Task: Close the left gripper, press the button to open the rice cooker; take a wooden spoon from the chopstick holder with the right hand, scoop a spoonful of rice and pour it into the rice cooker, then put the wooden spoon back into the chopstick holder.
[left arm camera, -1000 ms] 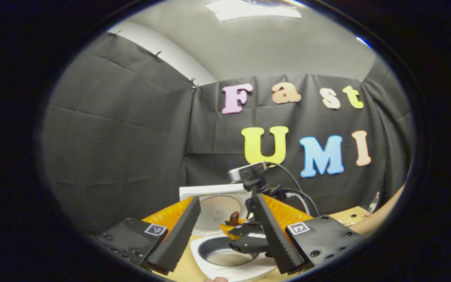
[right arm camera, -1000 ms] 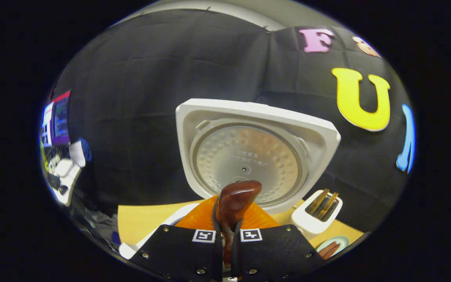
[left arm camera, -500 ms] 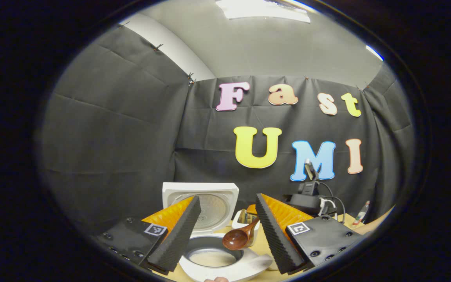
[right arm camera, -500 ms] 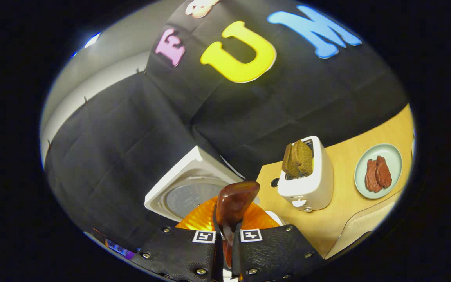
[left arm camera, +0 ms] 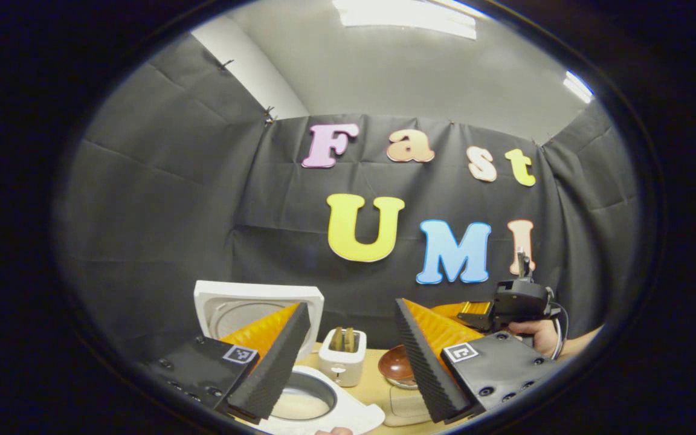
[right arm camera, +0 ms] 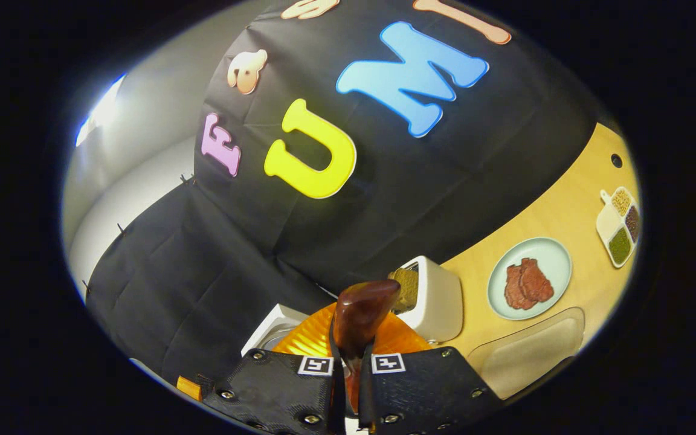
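Note:
The white rice cooker (left arm camera: pixel 348 417) stands open with its lid (left arm camera: pixel 227 302) upright, and pale rice lies in its pot (left arm camera: pixel 296 406). My left gripper (left arm camera: pixel 350 305) hovers in front of it, open, with nothing between its fingers. My right gripper (right arm camera: pixel 349 357) is shut on the handle of the dark wooden spoon (right arm camera: pixel 362 309), whose bowl points forward. In the left gripper view the spoon's bowl (left arm camera: pixel 396 365) hangs low, right of the toaster (left arm camera: pixel 342 359). There a hand (left arm camera: pixel 541 335) holds the right gripper (left arm camera: pixel 514 302) at the right.
The toaster (right arm camera: pixel 438 302) holds brown bread slices. On the wooden table (right arm camera: pixel 571 199) sit a pale green plate (right arm camera: pixel 556 260) with red meat, a beige tray (right arm camera: pixel 529 353) and a divided dish of grains (right arm camera: pixel 620 220). The cooker lid's corner (right arm camera: pixel 266 329) lies lower left.
My right gripper has carried the spoon away from over the cooker pot, rightward past the toaster. The left gripper view has swung right, so the cooker now sits further left.

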The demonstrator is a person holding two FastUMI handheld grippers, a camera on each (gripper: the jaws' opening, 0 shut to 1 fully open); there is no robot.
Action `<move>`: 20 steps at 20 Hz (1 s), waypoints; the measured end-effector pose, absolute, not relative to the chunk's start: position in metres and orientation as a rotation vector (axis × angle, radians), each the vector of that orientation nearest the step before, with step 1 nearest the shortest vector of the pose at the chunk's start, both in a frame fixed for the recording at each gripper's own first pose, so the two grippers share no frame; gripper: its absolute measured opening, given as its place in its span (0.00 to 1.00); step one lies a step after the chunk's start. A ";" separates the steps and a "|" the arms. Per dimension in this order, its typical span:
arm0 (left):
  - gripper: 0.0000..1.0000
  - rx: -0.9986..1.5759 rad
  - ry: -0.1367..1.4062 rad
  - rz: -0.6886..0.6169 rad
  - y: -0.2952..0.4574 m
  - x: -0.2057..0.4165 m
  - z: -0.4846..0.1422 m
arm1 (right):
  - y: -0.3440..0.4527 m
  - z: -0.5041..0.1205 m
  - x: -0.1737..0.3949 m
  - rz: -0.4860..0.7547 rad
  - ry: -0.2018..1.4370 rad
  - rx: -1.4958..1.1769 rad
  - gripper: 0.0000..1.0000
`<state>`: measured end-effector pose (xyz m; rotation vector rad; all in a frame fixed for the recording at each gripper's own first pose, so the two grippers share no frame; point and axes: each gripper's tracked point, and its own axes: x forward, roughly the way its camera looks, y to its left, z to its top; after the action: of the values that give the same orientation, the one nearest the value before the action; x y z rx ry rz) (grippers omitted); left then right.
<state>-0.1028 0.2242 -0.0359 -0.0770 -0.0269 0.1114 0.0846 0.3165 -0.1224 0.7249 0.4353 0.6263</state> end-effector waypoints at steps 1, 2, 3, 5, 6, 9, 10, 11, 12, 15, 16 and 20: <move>0.96 -0.073 -0.021 0.101 0.221 -0.100 -0.038 | 0.304 -0.121 0.085 0.611 0.426 0.725 0.08; 0.99 -0.073 -0.019 0.089 0.216 -0.096 -0.039 | 0.291 -0.117 0.086 0.596 0.416 0.726 0.09; 0.96 -0.074 -0.018 0.080 0.212 -0.091 -0.038 | 0.277 -0.115 0.086 0.581 0.407 0.724 0.09; 0.99 -0.076 -0.014 0.061 0.202 -0.082 -0.039 | 0.252 -0.109 0.090 0.551 0.389 0.718 0.09; 0.99 -0.077 -0.009 0.053 0.196 -0.077 -0.040 | 0.240 -0.108 0.091 0.537 0.381 0.714 0.09; 0.99 -0.081 -0.003 0.036 0.178 -0.065 -0.042 | 0.200 -0.109 0.092 0.485 0.361 0.693 0.09; 0.99 -0.081 -0.001 0.031 0.172 -0.062 -0.042 | 0.185 -0.110 0.093 0.464 0.355 0.684 0.08; 0.99 -0.080 -0.001 0.027 0.167 -0.061 -0.042 | 0.169 -0.113 0.094 0.442 0.350 0.674 0.08; 0.99 -0.078 0.000 0.025 0.162 -0.059 -0.041 | 0.152 -0.116 0.095 0.420 0.346 0.663 0.08; 0.96 -0.074 0.008 0.024 0.147 -0.056 -0.043 | 0.102 -0.129 0.093 0.352 0.348 0.666 0.09; 0.98 -0.072 0.009 0.025 0.143 -0.054 -0.043 | 0.090 -0.131 0.096 0.330 0.350 0.669 0.09; 0.96 -0.074 0.022 0.034 0.127 -0.050 -0.045 | 0.045 -0.149 0.097 0.263 0.357 0.650 0.09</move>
<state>-0.0504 0.1274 -0.0452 -0.0744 0.0219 0.0341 0.0965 0.0453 -0.1489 0.6495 0.3574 0.2635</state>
